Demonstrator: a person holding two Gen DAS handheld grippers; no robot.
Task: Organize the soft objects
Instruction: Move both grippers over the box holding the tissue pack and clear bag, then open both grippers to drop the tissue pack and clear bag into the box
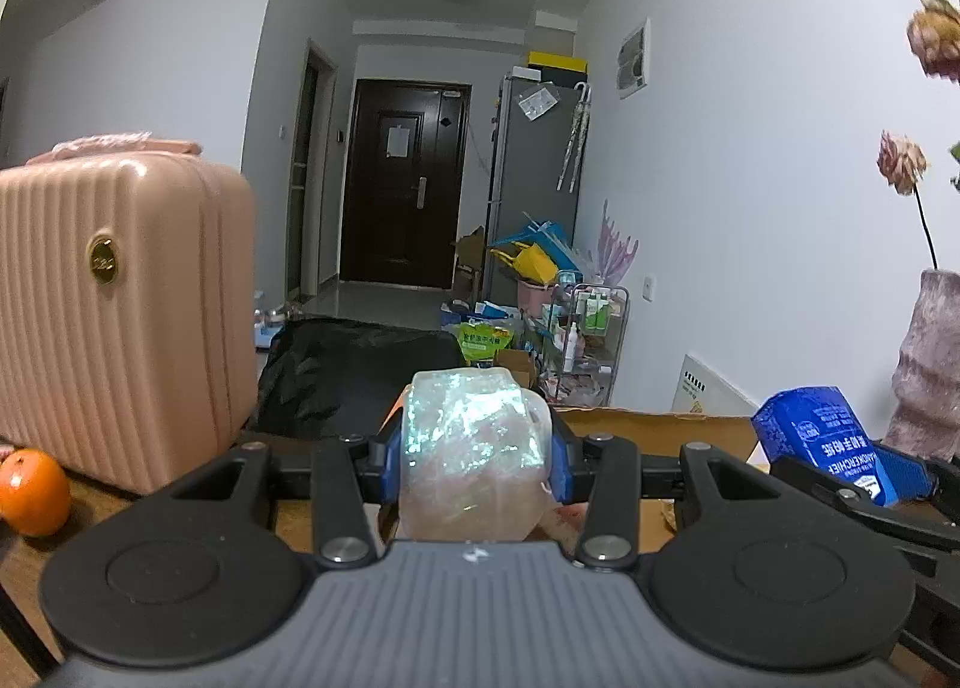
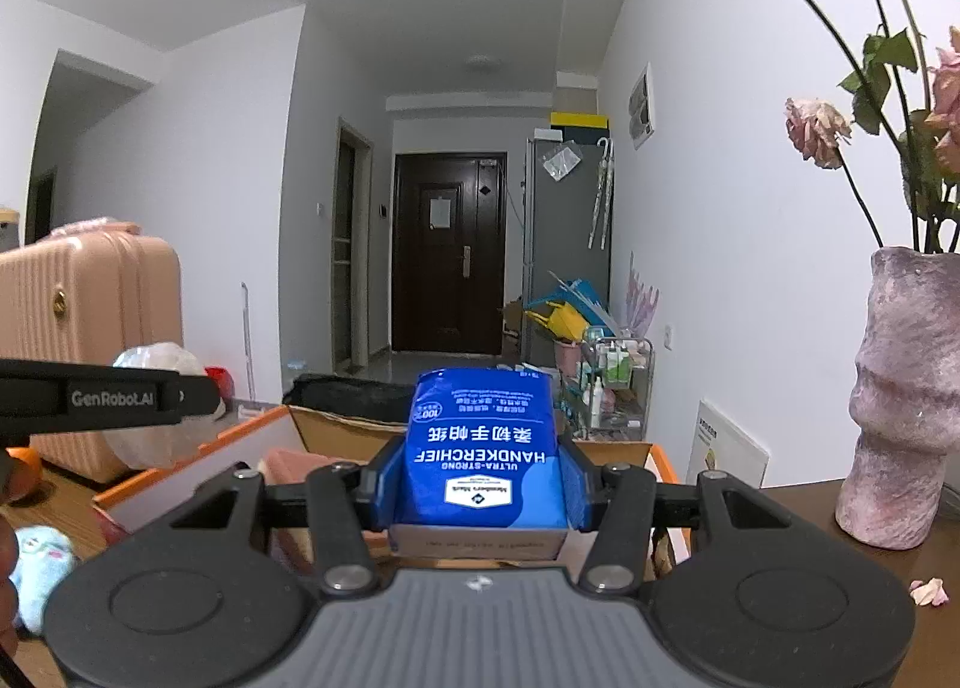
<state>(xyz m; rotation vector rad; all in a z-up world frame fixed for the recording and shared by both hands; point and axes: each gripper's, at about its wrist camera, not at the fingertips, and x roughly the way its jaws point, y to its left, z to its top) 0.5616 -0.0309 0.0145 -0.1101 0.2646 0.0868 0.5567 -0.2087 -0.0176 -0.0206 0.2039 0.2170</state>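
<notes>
the left gripper (image 1: 474, 463) clenched a soft, crinkly plastic-wrapped bundle (image 1: 471, 448) at its middle, while the right gripper (image 2: 480, 484) grasped a light, squashy blue handkerchief pack (image 2: 483, 448) by its sides, both likely yielding if squeezed hard.

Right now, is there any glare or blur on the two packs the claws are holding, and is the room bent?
Left wrist view: the clear-wrapped pack carries a greenish-white glare patch on its film, hiding its contents. Right wrist view: the blue handkerchief pack is sharp, its print readable though upside down. Both views: fisheye bows the walls and darkens the corners.
</notes>
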